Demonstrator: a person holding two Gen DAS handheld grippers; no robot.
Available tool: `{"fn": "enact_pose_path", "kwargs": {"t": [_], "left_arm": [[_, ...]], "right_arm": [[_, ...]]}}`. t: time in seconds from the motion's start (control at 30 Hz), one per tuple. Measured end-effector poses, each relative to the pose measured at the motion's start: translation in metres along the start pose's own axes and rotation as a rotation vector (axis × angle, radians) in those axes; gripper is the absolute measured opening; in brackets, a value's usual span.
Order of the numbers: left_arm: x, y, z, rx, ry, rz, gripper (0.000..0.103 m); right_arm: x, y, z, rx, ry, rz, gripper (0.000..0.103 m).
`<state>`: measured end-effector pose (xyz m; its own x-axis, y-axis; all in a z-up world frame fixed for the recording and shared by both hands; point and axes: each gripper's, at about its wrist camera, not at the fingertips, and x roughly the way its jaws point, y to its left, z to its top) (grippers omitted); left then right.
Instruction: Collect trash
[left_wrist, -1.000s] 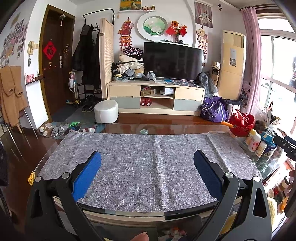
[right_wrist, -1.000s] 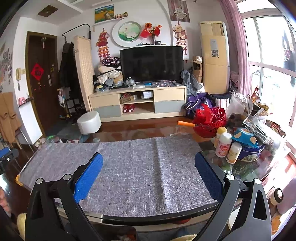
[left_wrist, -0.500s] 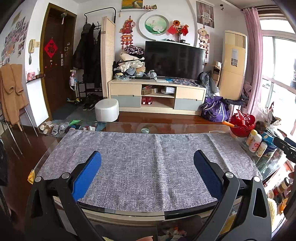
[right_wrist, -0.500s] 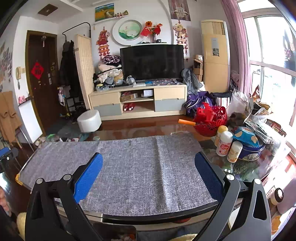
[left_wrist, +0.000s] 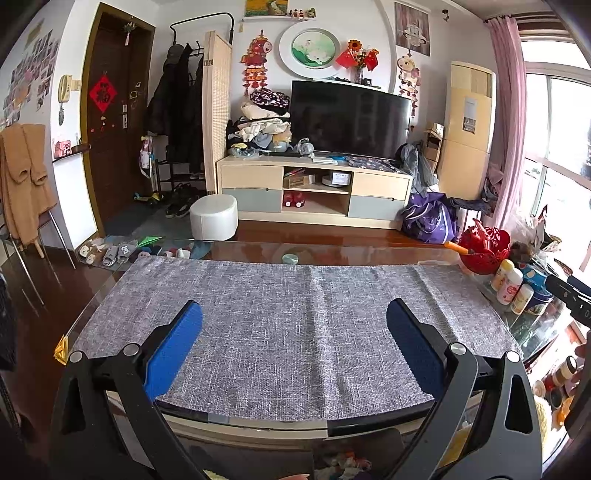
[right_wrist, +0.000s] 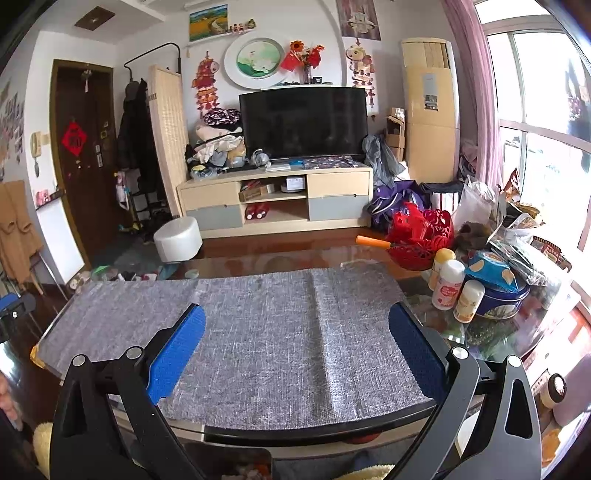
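Observation:
My left gripper (left_wrist: 295, 314) is open and empty, held over the near edge of a glass table covered by a grey woven mat (left_wrist: 280, 317). My right gripper (right_wrist: 297, 315) is also open and empty, over the same mat (right_wrist: 258, 325). No trash lies on the mat in either view. Part of the right gripper (left_wrist: 569, 295) shows at the right edge of the left wrist view. Part of the left gripper (right_wrist: 11, 306) shows at the left edge of the right wrist view.
At the table's right end stand three small bottles (right_wrist: 448, 284), a blue tin (right_wrist: 498, 295), a red basket (right_wrist: 421, 236) and plastic bags (right_wrist: 517, 229). Beyond the table are a white stool (left_wrist: 214, 218), a TV cabinet (left_wrist: 314, 192) and slippers on the floor (left_wrist: 118, 251).
Both views have tilted slightly down, so the room sits a little lower in frame. Both grippers stay open and empty.

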<state>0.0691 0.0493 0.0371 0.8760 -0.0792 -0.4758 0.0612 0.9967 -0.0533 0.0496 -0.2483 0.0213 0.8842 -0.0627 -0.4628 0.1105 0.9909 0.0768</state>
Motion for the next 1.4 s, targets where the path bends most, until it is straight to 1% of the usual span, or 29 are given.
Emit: {"fn": "enact_pose_path", "kwargs": {"t": [1.07, 1.23, 1.4], "left_arm": [[0.0002, -0.0026, -0.0008, -0.006, 0.008, 0.006, 0.095], [-0.0001, -0.0026, -0.0015, -0.013, 0.007, -0.003, 0.093], [0.0007, -0.0053, -0.0014, -0.01, 0.012, 0.014, 0.093]], "right_arm": [[0.0011, 0.0033, -0.0028, 0.014, 0.02, 0.007, 0.1], [0.0031, 0.0026, -0.0027, 0.022, 0.029, 0.013, 0.1], [0.0036, 0.0004, -0.0025, 0.022, 0.031, 0.007, 0.1]]}}
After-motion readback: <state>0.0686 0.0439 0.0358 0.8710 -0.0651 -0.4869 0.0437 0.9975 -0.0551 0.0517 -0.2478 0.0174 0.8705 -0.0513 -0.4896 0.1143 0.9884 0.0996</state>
